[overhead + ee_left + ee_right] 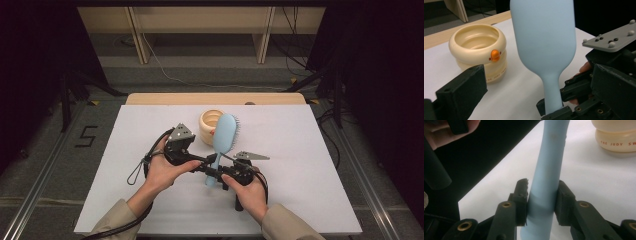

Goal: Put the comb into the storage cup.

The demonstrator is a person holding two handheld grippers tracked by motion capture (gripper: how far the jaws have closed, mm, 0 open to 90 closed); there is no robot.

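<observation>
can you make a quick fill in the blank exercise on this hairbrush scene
1. The right hand-held gripper is shut on the ____ of the light blue plastic hairbrush.
2. The left hand-held gripper has its jaws ____, with nothing between them.
3. The small orange beak sits on the side of the cream ring-shaped ____.
4. The cup stands on the ____ table top.

Missing words: handle; open; cup; white

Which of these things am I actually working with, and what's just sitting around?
In the job:
- light blue hairbrush, handle clamped in the right gripper
- left gripper, open beside it

Lying about:
- cream ringed cup with an orange button, standing behind the brush
</observation>
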